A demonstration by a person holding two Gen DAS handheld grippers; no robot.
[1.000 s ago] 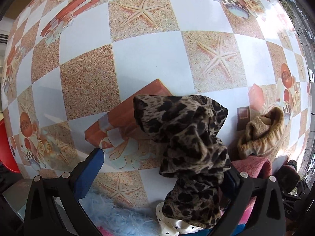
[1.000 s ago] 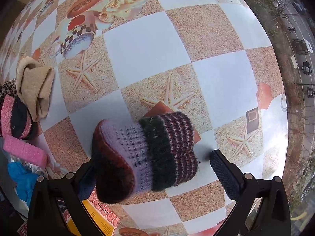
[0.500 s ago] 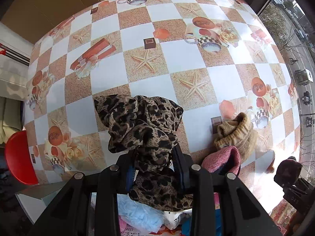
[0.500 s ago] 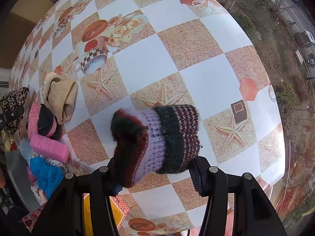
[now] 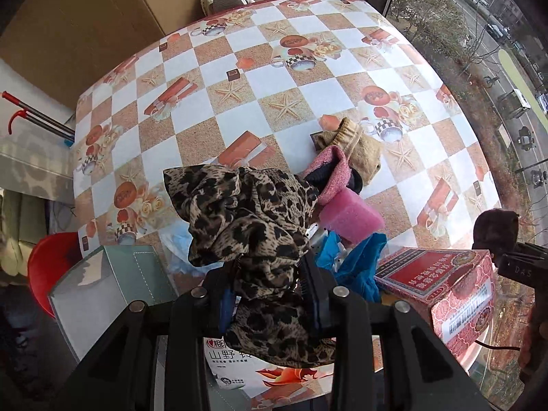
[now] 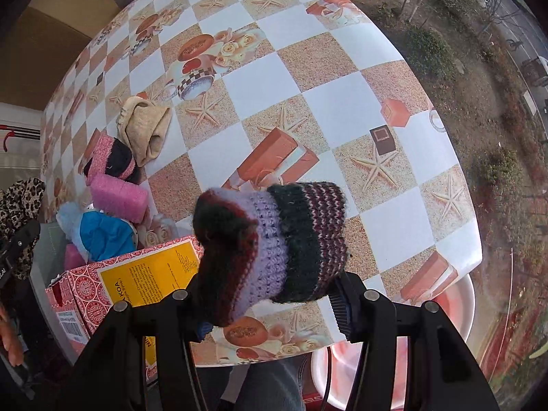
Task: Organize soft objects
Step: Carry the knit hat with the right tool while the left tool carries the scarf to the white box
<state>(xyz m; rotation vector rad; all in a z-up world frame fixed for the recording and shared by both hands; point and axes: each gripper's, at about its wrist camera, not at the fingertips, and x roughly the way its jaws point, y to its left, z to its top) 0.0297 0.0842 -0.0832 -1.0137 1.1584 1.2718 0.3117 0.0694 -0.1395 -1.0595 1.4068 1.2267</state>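
Note:
My left gripper (image 5: 270, 294) is shut on a leopard-print scarf (image 5: 246, 215), which hangs bunched above the table's near edge. In the right wrist view my right gripper (image 6: 270, 304) is shut on a striped knit hat (image 6: 274, 239) in purple, black and maroon, lifted over the table. That hat's dark end (image 5: 496, 229) also shows at the right edge of the left wrist view. The scarf (image 6: 17, 205) and left gripper appear at the far left of the right wrist view. A pile of soft things lies on the table: a beige knit piece (image 5: 359, 147), a pink-and-black hat (image 5: 332, 174) and a pink sponge block (image 5: 349, 215).
A red patterned carton (image 5: 441, 274) with a yellow panel (image 6: 154, 274) stands at the table's near edge. A grey-green box (image 5: 109, 284) stands beside it, blue cloth (image 6: 102, 236) between them. The checkered tablecloth (image 5: 308, 96) stretches back. A red stool (image 5: 44, 267) stands left, below.
Both grippers went from open to shut, the left on the scarf and the right on the knit hat. Both then rose well above the table with their loads.

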